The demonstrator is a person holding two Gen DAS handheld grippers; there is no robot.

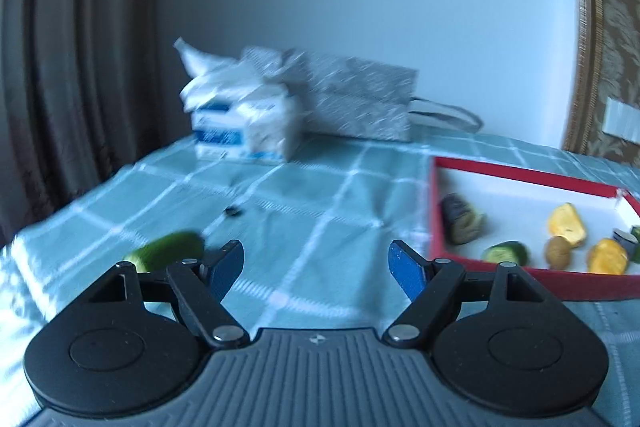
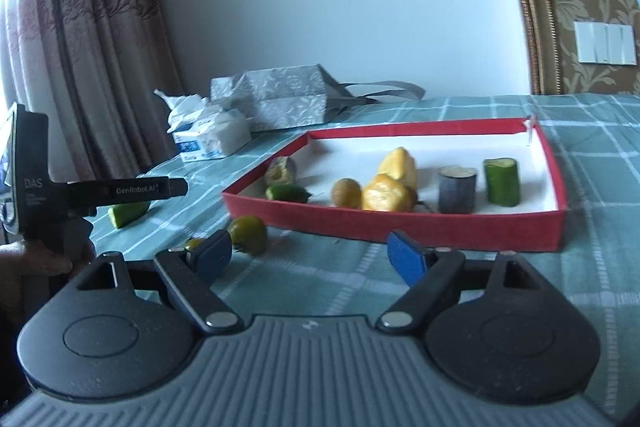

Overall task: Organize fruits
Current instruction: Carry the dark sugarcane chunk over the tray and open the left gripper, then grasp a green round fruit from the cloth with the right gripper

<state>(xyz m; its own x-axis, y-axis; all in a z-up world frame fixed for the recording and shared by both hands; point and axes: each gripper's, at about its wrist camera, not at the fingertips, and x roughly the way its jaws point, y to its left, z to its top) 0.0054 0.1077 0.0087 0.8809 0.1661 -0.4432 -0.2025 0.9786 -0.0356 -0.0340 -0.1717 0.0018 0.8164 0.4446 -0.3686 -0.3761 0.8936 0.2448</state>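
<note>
I judge the sorting well along but unfinished. Inside the red tray (image 2: 400,231) I see yellow pieces (image 2: 394,183), a small brown fruit (image 2: 347,192), a dark cylinder chunk (image 2: 457,189), an upright cucumber chunk (image 2: 501,181), another green piece (image 2: 286,192) and a browned piece (image 2: 280,171) at its left end. Left outside: a round green fruit (image 2: 248,233) just in front of the tray's near-left corner, and a cucumber piece (image 2: 126,213) further left of the tray on the checked cloth (image 2: 580,267).

My right claw (image 2: 310,253) is released and empty, short of the tray. My left claw (image 1: 316,265) is also spread, holding nothing, with the cucumber piece (image 1: 168,251) just beside its left finger.

Only the right view shows the round fruit and the left tool from the side; the left view is blurred and cuts off the tray's (image 1: 520,173) right part.
</note>
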